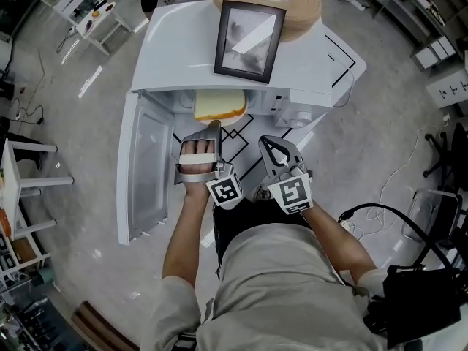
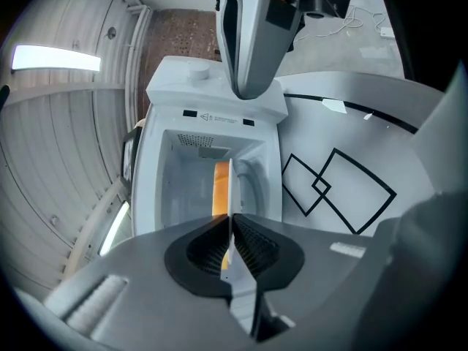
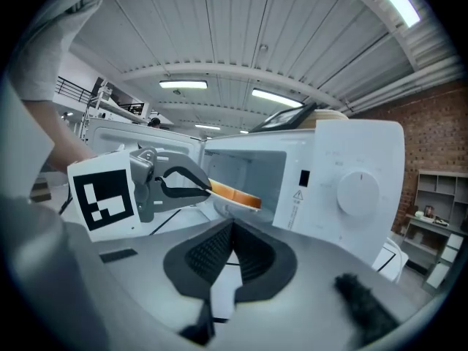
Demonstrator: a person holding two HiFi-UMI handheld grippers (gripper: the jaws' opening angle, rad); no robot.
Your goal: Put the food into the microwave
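A slice of toast (image 1: 218,105) lies on a white plate (image 1: 235,116) at the mouth of the white microwave (image 1: 183,50). Its door (image 1: 146,168) hangs open to the left. My left gripper (image 1: 213,127) is shut on the plate's near rim. In the left gripper view the plate (image 2: 231,185) runs edge-on between the jaws, the toast (image 2: 219,189) behind it in the cavity. My right gripper (image 1: 268,145) is shut on nothing, just right of the left one. The right gripper view shows the left gripper (image 3: 196,189) holding plate and toast (image 3: 235,194) at the opening.
A dark picture frame (image 1: 248,41) and a round wooden board (image 1: 292,6) lie on top of the microwave. Its dial (image 3: 357,192) sits on the right panel. The white table (image 1: 330,64) carries black square outlines (image 1: 241,151). A white stool (image 1: 22,174) stands on the left.
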